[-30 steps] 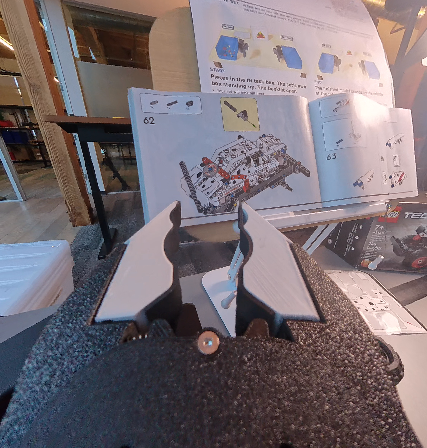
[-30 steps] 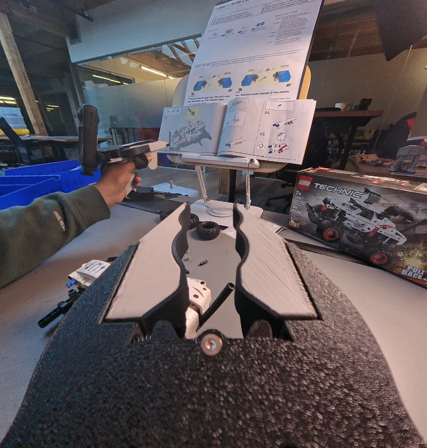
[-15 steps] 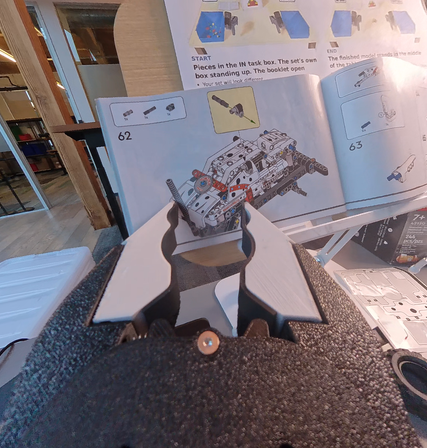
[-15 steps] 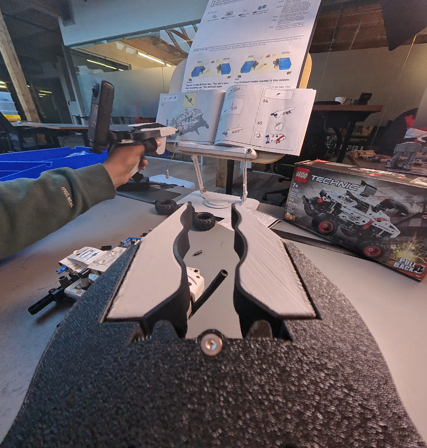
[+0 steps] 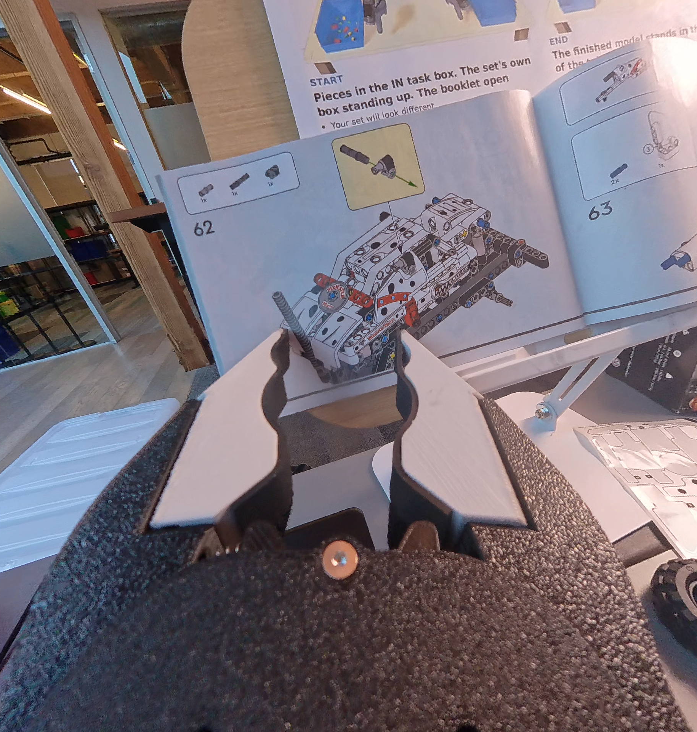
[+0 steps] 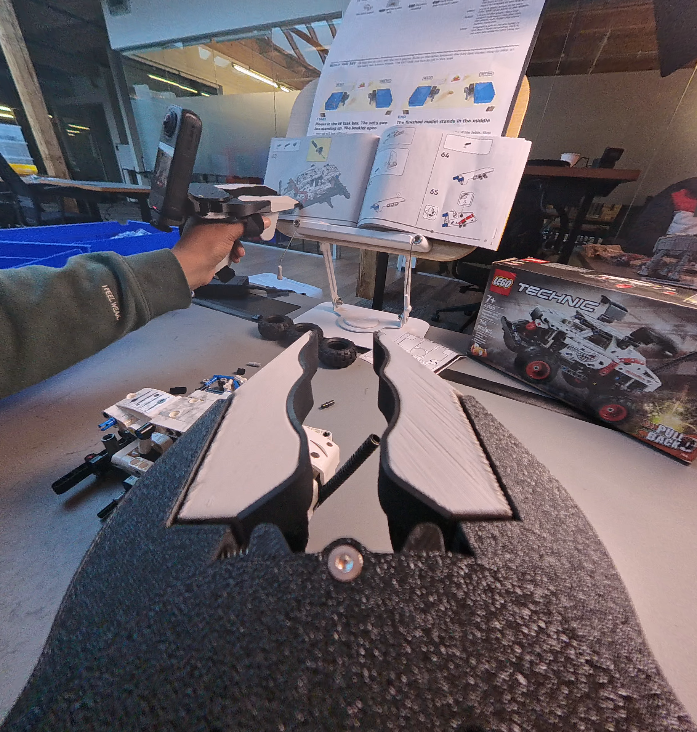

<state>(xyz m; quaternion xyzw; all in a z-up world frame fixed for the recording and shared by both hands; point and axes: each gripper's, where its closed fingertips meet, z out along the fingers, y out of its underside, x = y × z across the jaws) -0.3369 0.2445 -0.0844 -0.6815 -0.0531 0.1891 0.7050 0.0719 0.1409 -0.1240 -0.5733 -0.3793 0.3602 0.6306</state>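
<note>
**A:** Where is the left gripper?

**B:** The left gripper is raised in front of an open instruction booklet that leans on a white stand. Its two fingers are spread apart with nothing between them. The tips reach the lower edge of the booklet's left page, at or just short of the paper; I cannot tell whether they touch it. From the right wrist view, a hand in a green sleeve holds that gripper level, pointing at the page.

**A:** And the right gripper?

**B:** The right gripper hangs low over a grey table. Its fingers are also parted and grip nothing. Beneath the gap lies a partly built white toy vehicle, with a black ribbed hose sticking out from it between the fingers. The model rests on the table, mostly to the left of the gripper and partly hidden under its left finger.

**A:** What else is on the table?

**B:** Three black toy tyres sit near the stand's base, just beyond the right gripper's tips. A small black pin lies loose between the fingers, farther out. A sticker sheet lies flat beside the stand. To the right stands the toy set's box, showing a white truck with red wheels. A large printed sheet stands behind the booklet. Blue bins sit far left, behind the sleeve.
</note>
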